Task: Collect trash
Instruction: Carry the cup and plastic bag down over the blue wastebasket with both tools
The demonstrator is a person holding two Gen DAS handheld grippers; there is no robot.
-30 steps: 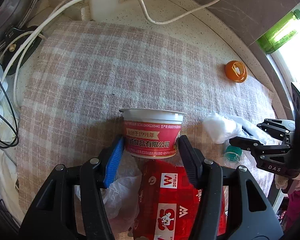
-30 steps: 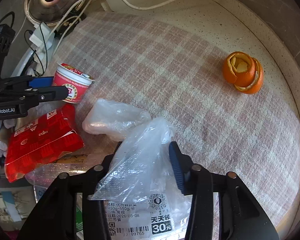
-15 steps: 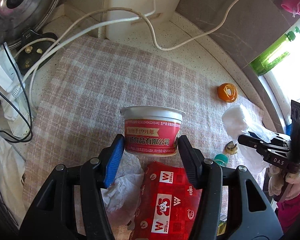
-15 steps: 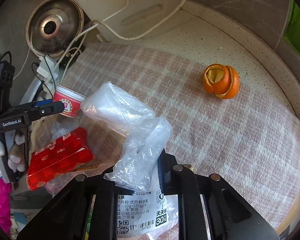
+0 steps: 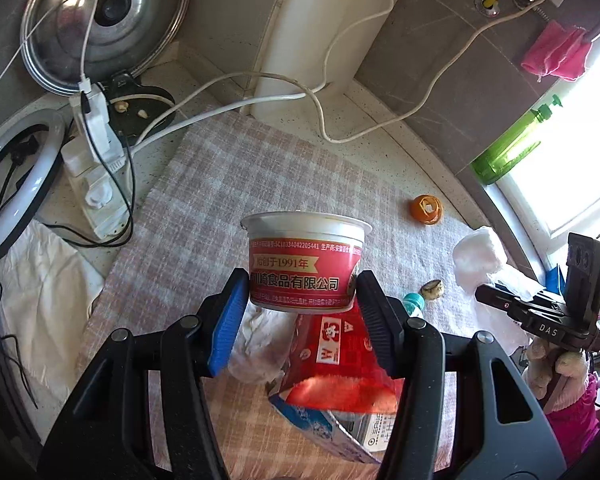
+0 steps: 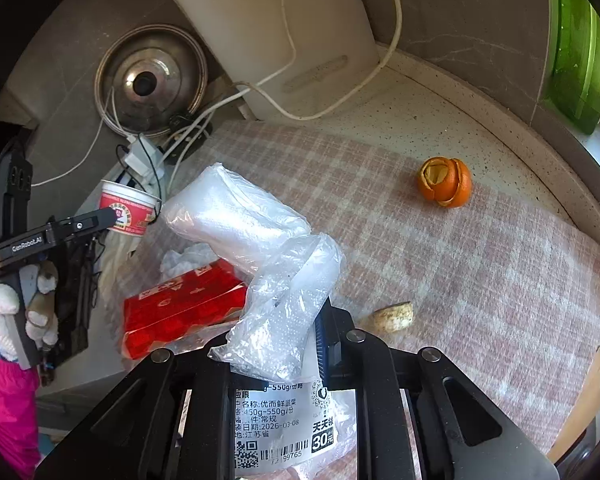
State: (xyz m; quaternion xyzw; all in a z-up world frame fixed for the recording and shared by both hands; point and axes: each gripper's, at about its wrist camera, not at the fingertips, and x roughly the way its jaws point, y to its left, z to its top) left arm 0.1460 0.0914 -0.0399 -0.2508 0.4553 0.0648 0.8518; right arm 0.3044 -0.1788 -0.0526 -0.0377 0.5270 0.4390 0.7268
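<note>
Standing upright, rim up: red cup (image 5: pixel 305 267)

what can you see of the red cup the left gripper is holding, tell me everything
The red cup is a small tapered plastic tub with a white flanged rim and a red printed label bearing white Chinese text and "1991". It sits upright, lifted clear of the plaid cloth, clamped low on its sides between the left gripper's blue and black pads. Its inside isn't visible. The right wrist view shows it beside the held plastic bag.
</note>
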